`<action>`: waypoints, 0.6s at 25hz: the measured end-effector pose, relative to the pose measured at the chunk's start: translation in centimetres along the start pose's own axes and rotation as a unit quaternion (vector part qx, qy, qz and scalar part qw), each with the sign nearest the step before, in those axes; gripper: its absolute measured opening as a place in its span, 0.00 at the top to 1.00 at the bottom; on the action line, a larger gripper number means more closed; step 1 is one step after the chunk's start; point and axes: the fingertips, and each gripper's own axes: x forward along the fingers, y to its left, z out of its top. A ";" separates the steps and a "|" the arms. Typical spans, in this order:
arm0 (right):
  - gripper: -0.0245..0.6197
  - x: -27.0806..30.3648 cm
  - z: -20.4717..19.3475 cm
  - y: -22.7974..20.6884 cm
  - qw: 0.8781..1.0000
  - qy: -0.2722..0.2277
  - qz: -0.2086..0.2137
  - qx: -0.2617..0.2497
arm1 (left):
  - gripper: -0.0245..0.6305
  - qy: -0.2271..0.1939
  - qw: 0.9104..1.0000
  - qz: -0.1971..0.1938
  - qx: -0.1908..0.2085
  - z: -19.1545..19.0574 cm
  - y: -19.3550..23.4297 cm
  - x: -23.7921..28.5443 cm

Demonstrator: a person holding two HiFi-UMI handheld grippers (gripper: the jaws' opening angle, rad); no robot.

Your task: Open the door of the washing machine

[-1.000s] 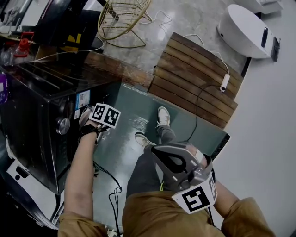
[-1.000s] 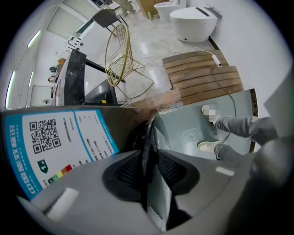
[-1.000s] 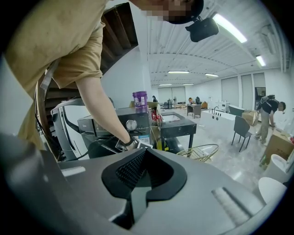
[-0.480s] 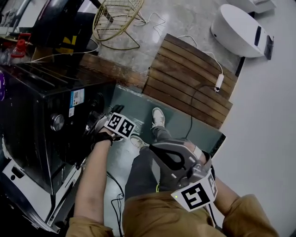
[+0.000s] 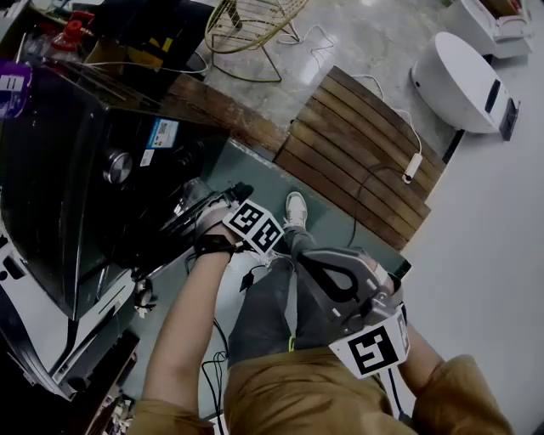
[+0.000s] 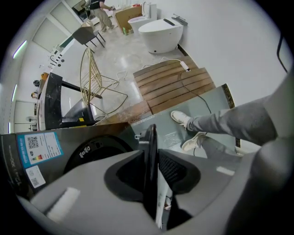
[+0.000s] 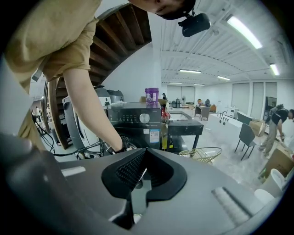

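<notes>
One black front-loading washing machine (image 5: 68, 170) stands on the floor at the left edge of a dull green floor mat (image 5: 340, 225). Its one round dark door (image 6: 150, 133) is swung partly out from the front. The door sits edge-on between the pads of the left claw (image 6: 149, 155), which is clamped on its rim. The right claw (image 7: 140, 173) is closed with nothing in it, held apart from the machine above the person's thigh. That makes two claws, each bearing one marker cube (image 5: 255, 228) of black-and-white squares.

The machine's front carries one silver round knob (image 5: 117, 166) and one blue-and-white label (image 6: 39, 147) with one QR code. The label's print is too small to read, and so is the white writing on the ring round the drum opening. One purple tub (image 7: 151, 95) stands on the machine's top.

Two white shoes (image 6: 181, 118) are on the mat. Beyond the mat's far edge lies one slatted brown wooden platform (image 5: 357, 157), with one white power strip (image 5: 412, 161) near its right edge. Past the platform are one gold wire basket (image 5: 246, 25) and one white rounded fixture (image 5: 459, 72).
</notes>
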 end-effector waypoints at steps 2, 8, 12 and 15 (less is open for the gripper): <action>0.96 -0.1 -0.1 0.6 1.000 0.009 -0.006 -0.018 | 0.70 -0.001 1.000 0.017 0.008 -0.7 -0.7 -0.6; 0.96 -1.4 -0.1 3.7 0.997 0.027 -0.033 -0.058 | 0.65 -0.038 0.997 0.062 0.027 -2.9 -3.4 -2.6; 0.96 -2.4 0.6 6.3 0.996 0.032 -0.030 -0.077 | 0.64 -0.057 0.995 0.070 0.042 -3.7 -6.1 -3.3; 0.96 -3.2 0.9 7.8 0.996 0.037 -0.022 -0.073 | 0.61 -0.059 0.997 0.042 0.031 -4.8 -9.2 -3.5</action>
